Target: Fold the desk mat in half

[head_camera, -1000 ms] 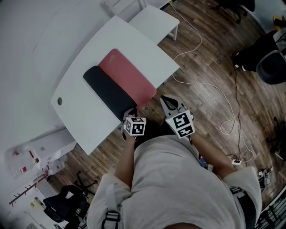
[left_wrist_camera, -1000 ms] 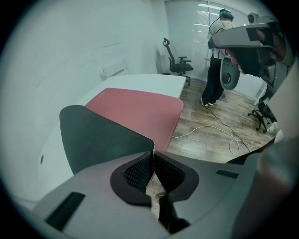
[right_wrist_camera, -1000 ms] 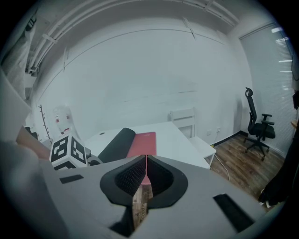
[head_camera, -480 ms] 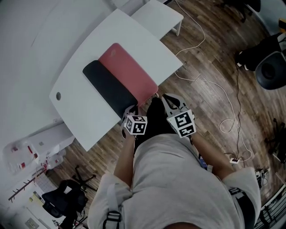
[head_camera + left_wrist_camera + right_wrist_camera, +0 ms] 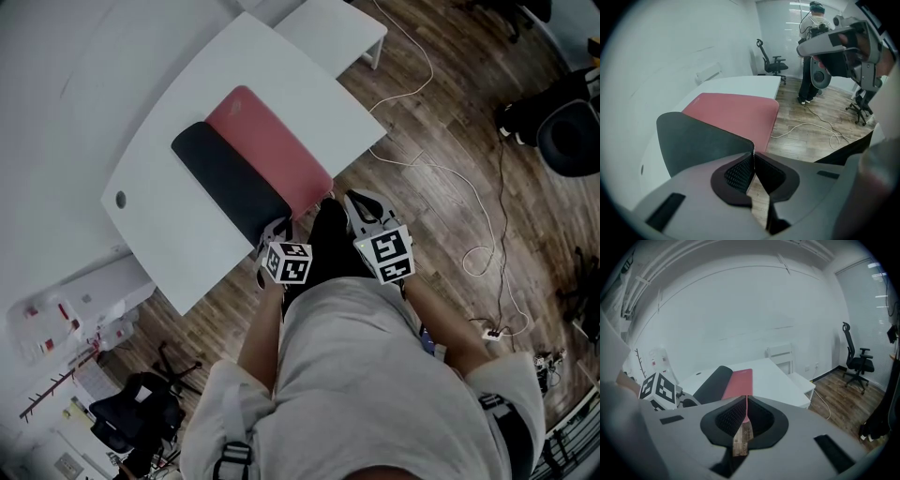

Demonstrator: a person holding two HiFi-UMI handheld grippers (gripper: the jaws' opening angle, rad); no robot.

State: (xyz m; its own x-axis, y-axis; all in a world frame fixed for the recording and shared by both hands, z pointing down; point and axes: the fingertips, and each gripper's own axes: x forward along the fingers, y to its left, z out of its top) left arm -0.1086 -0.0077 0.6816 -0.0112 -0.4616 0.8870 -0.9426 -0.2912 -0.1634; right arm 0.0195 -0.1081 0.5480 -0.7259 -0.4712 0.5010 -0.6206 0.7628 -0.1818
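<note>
The desk mat lies on the white table, pink side up on the right. Its left part is turned over and shows the dark underside. At the table's near edge my left gripper is shut on the near corner of the dark flap, which runs right into the pads. My right gripper is shut on the pink near corner; in the right gripper view the thin pink edge sits between the jaws of the right gripper. The dark flap lies beside it.
A smaller white table stands past the far end. White cables trail over the wood floor to the right, near a dark office chair. A person and another chair are across the room.
</note>
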